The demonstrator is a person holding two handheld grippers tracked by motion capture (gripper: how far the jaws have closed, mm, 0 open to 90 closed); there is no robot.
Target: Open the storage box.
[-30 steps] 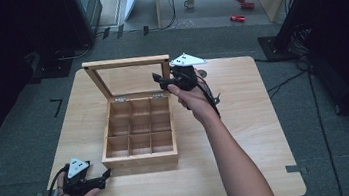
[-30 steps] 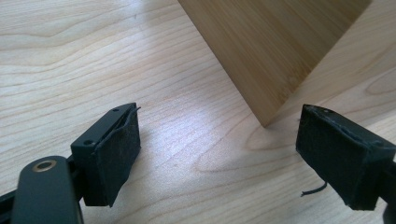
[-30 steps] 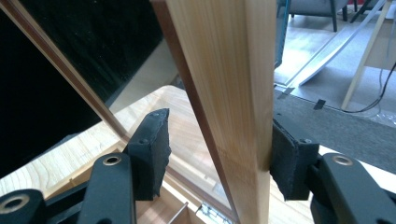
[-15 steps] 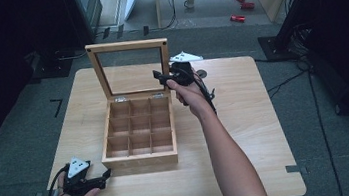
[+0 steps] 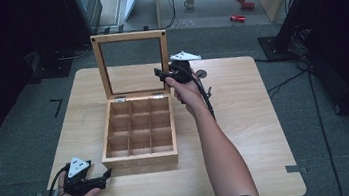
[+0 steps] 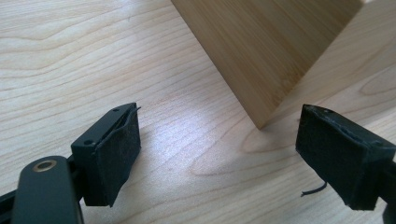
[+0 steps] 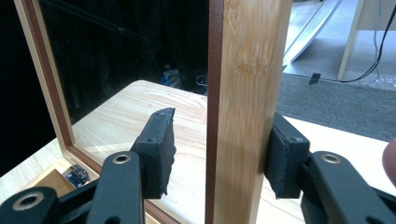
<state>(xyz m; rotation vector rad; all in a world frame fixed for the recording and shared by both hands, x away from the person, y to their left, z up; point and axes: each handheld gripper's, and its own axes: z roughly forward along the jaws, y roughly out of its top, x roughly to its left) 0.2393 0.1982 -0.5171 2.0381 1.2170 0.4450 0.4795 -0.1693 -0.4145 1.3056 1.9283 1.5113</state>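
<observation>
Wooden box (image 5: 139, 135) sits near the middle of the tabletop (image 5: 255, 118), toward the person's left half. Interior divided into a three-by-three grid of compartments; all nine look bare from the high view.

Lid (image 5: 132, 63) stands upright at the far edge of the box, a wooden frame around a clear pane, hinged at the back.

Right tool (image 5: 162, 74) is at the lid's right-hand upright. In the right gripper view the frame bar (image 7: 247, 107) runs between the two jaws: the jaw on the outer side looks pressed against the wood, the inner jaw stands a little off it, so the tool is part open around the frame rather than clamped. Right hand (image 5: 184, 88) wraps the tool's body, arm reaching in from the near edge.

Left tool (image 5: 105, 176) rests low at the near left corner of the tabletop, just beside the box's front left corner. The left gripper view shows its jaws spread wide, nothing between them but bare wood grain, the box corner (image 6: 261, 122) just ahead.
</observation>
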